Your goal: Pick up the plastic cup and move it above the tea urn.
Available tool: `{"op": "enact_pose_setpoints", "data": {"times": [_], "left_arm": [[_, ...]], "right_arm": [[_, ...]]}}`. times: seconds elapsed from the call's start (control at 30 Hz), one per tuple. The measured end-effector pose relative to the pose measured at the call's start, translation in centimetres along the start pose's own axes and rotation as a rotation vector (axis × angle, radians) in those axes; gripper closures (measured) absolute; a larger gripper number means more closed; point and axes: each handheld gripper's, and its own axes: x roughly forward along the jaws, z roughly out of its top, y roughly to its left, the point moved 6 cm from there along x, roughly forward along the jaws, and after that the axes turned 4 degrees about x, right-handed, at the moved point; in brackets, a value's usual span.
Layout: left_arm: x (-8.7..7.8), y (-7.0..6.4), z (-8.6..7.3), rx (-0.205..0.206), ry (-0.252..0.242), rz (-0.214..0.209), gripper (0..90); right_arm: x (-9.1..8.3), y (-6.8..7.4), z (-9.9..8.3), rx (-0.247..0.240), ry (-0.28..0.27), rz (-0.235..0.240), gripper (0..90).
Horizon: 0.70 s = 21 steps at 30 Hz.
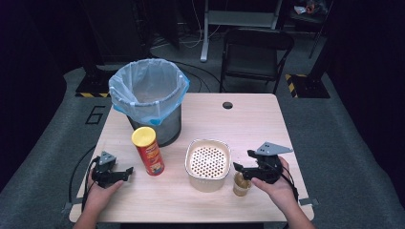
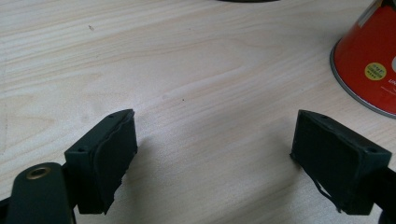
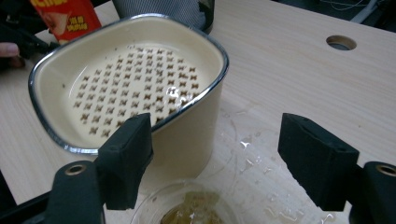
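Observation:
A cream strainer bowl [image 1: 207, 163] with a perforated insert sits at the table's middle front; the right gripper view has it [image 3: 135, 88] close ahead on the left. A small clear cup [image 1: 241, 184] holding amber liquid stands just right of it, directly below my right gripper [image 1: 241, 169], which is open above the cup [image 3: 194, 212]. A red chip can [image 1: 148, 150] with a yellow lid stands upright left of the bowl. My left gripper [image 1: 125, 172] is open, low over the bare wood, with the can's base [image 2: 371, 70] ahead to its right.
A bin [image 1: 149, 98] lined with a pale blue bag stands at the table's back left. A cable hole [image 1: 227, 105] is at the back centre. Wet spots [image 3: 252, 154] lie on the wood beside the cup. A folding chair [image 1: 255, 52] stands beyond the table.

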Motion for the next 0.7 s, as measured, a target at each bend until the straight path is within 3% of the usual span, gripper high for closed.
{"op": "enact_pose_setpoints", "data": {"times": [0.37,0.7], "left_arm": [[0.0,0.0,0.0,-0.002,0.001,0.001,13.7],[0.0,0.0,0.0,-0.003,0.001,0.002,13.7]], "right_arm": [[0.5,1.0,-4.1,-0.003,0.030,0.024,20.9],[1.5,1.0,-6.1,-0.022,0.060,0.005,18.1]]}}
